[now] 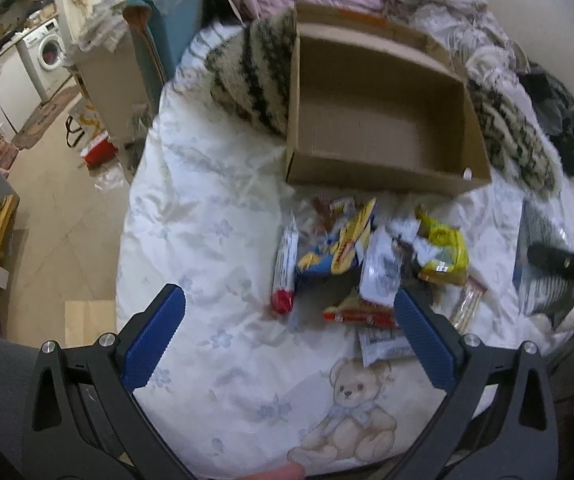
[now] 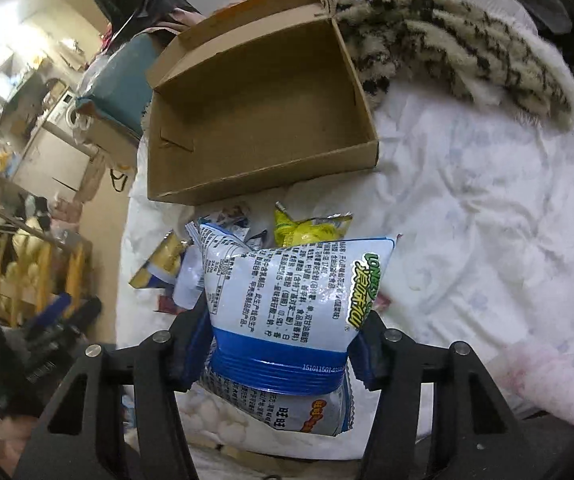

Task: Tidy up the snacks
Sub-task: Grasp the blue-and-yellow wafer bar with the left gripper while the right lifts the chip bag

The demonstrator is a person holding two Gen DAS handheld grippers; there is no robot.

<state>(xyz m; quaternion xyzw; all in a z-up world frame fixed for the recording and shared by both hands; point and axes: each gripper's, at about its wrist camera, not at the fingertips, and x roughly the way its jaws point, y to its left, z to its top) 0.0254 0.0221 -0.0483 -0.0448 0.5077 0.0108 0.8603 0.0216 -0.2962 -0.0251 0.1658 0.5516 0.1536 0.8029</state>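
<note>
1. I'm looking into the cardboard box [image 2: 263,120] on the bed [image 1: 215,216], and nothing is lying in it that I can see, so I'm judging the sorting barely begun.
2. My right claw [image 2: 279,344] is gripping a white and blue snack bag [image 2: 287,300], jaws pressed in on both sides of it, just short of the box's near wall and above the heap.
3. My left claw [image 1: 291,336] is hanging with its jaws wide apart and nothing between them, over the quilt just in front of the snack pile [image 1: 367,260].
4. Still waiting on the bed: a yellow packet [image 1: 443,252], a long packet with a red end [image 1: 285,264], a red and yellow wrapper [image 1: 359,314] and several more I'm not able to count, all jumbled just before the box.
5. The bag in my grip is looking glossy and puffy, a crinkly film with a ribbed blue seal band; I'm guessing it gives under pressure.
6. The box is plain corrugated card, shallow, rectangular, with its lid flap folded back.
7. The quilt is soft, rumpled white cotton with pale flowers and a printed teddy bear [image 1: 351,404]; a shaggy striped blanket [image 1: 247,76] is pressing against the box from behind.
</note>
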